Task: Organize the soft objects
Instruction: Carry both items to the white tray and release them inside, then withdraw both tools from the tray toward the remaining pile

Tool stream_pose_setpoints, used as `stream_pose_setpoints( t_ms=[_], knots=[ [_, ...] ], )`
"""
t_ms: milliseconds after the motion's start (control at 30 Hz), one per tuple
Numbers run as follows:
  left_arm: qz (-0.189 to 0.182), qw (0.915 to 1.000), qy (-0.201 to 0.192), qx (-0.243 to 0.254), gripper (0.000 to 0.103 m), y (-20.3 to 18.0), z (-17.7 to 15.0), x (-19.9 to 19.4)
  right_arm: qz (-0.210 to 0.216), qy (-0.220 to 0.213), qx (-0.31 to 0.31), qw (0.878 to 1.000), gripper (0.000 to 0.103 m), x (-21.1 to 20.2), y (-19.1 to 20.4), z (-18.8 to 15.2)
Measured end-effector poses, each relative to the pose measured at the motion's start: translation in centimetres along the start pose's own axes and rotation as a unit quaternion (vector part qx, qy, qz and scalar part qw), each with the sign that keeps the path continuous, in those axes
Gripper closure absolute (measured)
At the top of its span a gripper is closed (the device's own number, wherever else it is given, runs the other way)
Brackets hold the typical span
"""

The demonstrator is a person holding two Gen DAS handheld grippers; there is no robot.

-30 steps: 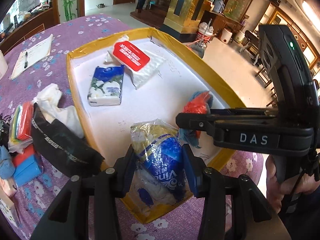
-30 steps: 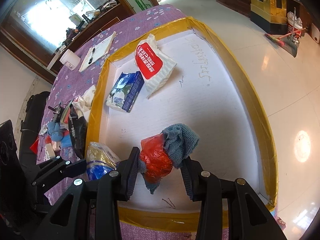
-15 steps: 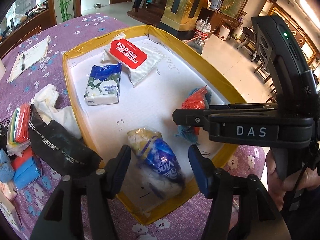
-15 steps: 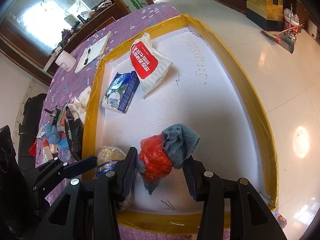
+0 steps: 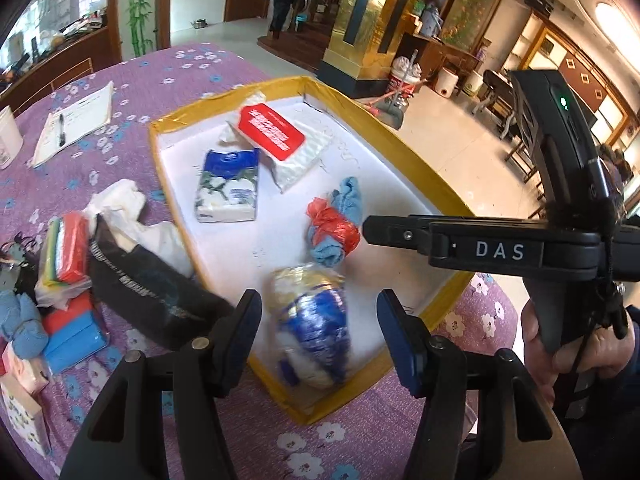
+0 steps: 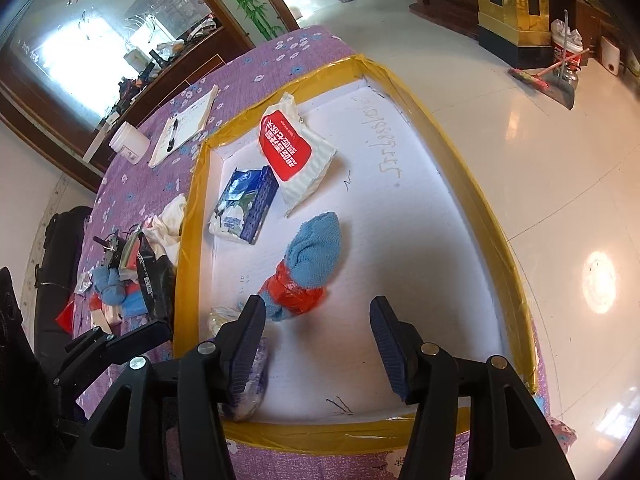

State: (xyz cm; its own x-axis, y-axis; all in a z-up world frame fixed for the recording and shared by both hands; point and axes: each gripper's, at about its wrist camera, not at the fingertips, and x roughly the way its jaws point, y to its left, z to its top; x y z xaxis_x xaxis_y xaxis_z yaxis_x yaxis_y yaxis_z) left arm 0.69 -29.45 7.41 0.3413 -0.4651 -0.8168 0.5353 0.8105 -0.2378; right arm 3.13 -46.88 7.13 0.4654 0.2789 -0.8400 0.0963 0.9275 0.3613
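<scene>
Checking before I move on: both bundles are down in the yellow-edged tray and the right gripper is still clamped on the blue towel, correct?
Not quite. The right gripper is open: the right wrist view shows the blue towel lying free on the tray, its fingers apart. Both bundles are down in the tray.

Glossy cream tile floor [image 6: 540, 152] at 3 o'clock; gold pillar [image 5: 360, 20] at 12; bright window [image 6: 68, 52] at 10; dark wood cabinets.

bright daylight, glare on the floor [image 6: 596, 282] — fisheye-bent edges, slight motion blur
</scene>
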Motion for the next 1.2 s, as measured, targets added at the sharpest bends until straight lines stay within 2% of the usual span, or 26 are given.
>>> stream_pose_setpoints(
  t_ms=[267,600,733,1067,1200],
  knots=[
    [0.003,0.9999,-0.012,-0.003,0.044,1.0,-1.2,-2.0,0.001,-0.02,0.0,1.0,0.045,-0.7,1.5,0.0],
    [0.029,0.9975,-0.035,-0.054,0.043,5.4,-3.3,-5.6,0.025,-0.015,-0.034,0.999,0.044,0.4,6.0,-0.7],
    [0.044,0.9952,-0.048,-0.072,0.032,7.3,-4.5,-7.3,0.035,-0.012,-0.052,0.998,0.044,0.9,8.1,-1.1],
    [0.076,0.9837,-0.069,-0.148,0.031,13.2,-8.9,-11.5,0.055,0.005,-0.087,0.995,0.044,2.2,12.2,-2.5],
    [0.083,0.9769,-0.071,-0.184,0.031,15.5,-11.1,-12.3,0.06,0.013,-0.102,0.993,0.04,2.6,13.5,-3.2]
  ],
)
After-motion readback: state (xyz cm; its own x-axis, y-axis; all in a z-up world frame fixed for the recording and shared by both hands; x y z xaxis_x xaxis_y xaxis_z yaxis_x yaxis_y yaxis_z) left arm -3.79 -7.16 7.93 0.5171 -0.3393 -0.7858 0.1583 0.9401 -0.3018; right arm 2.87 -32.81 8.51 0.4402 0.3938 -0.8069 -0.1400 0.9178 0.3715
